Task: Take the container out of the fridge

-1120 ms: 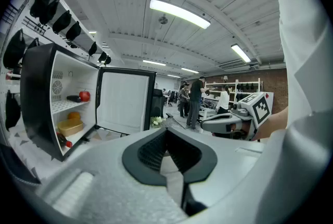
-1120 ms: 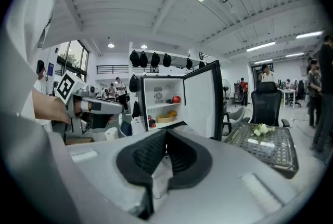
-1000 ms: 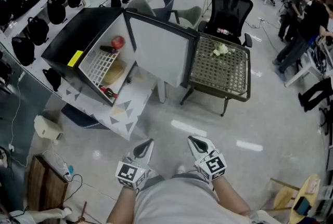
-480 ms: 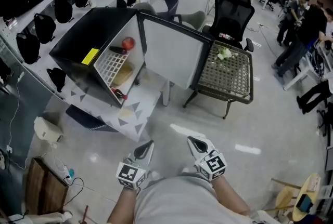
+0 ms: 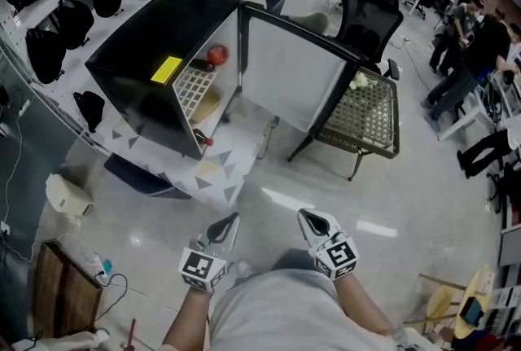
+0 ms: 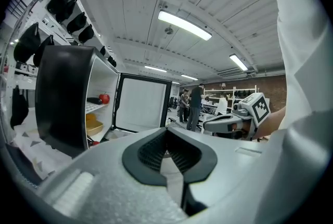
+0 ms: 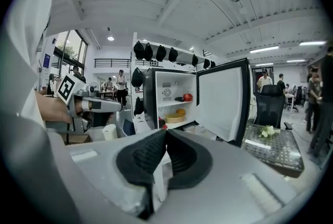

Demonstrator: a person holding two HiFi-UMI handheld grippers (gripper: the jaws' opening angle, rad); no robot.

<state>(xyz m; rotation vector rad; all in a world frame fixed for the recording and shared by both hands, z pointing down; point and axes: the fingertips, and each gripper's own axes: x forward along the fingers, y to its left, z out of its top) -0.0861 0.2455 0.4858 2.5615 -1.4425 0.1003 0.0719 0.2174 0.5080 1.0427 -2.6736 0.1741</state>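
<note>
A black mini fridge [image 5: 155, 64] stands on a low cloth-covered stand with its white-lined door [image 5: 293, 72] swung open. On its lower level lies a yellow container [image 5: 205, 107], also seen in the right gripper view [image 7: 174, 118] with an orange fruit on it. A red apple [image 5: 216, 54] sits on the wire shelf above. My left gripper [image 5: 224, 229] and right gripper [image 5: 313, 223] are held near my waist, well short of the fridge. Both are shut with nothing between the pads.
A wicker side table [image 5: 366, 117] carrying white flowers stands right of the fridge door, a black office chair [image 5: 370, 15] behind it. Black bags [image 5: 49, 48] hang along the left wall. People stand at the far right. A white appliance [image 5: 67, 196] lies on the floor at left.
The fridge has drifted right and grown larger in the head view as I come nearer. Both grippers have stayed shut and close to my body.
</note>
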